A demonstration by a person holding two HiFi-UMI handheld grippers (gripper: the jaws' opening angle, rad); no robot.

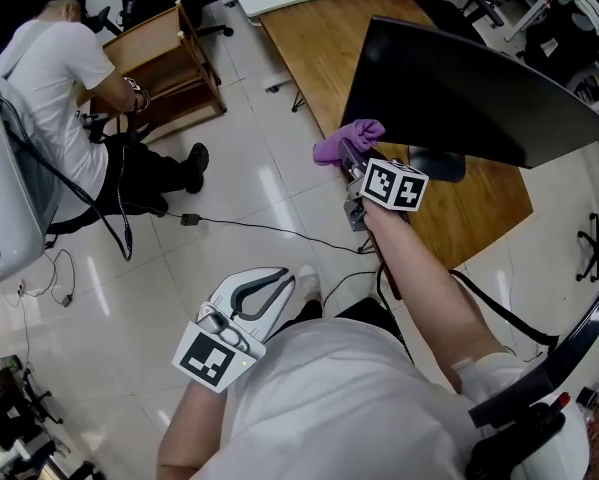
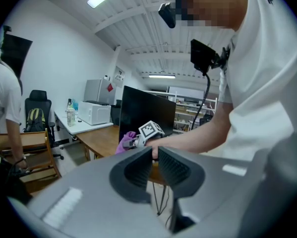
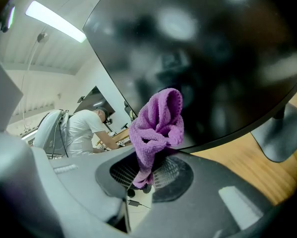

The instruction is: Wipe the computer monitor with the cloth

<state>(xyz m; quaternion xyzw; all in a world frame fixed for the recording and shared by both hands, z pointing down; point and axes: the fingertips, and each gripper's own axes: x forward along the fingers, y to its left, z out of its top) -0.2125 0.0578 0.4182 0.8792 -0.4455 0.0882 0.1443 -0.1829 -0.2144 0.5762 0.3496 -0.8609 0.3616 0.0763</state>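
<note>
Purple cloth [image 3: 157, 128], bunched, is pinched between the jaws of the right gripper [image 3: 148, 171], its free folds standing up in front of the dark screen of the monitor [image 3: 212, 58]. In the head view the cloth sits at the lower left corner of the screen; whether it touches the glass cannot be told. The monitor stands tilted on its stand [image 3: 281, 135] on a wooden desk [image 1: 319, 48], near the desk's front edge. The left gripper [image 2: 154, 163] is held low and close to the person's body, well apart from the desk; its jaws stand a narrow gap apart with nothing between them, and its view looks across the room towards the right gripper and the monitor. On the tiled floor [image 1: 249, 168] a dark cable [image 1: 269, 230] runs towards the desk. A second person [image 1: 59, 78] sits beside a wooden chair [image 1: 169, 58].
</note>
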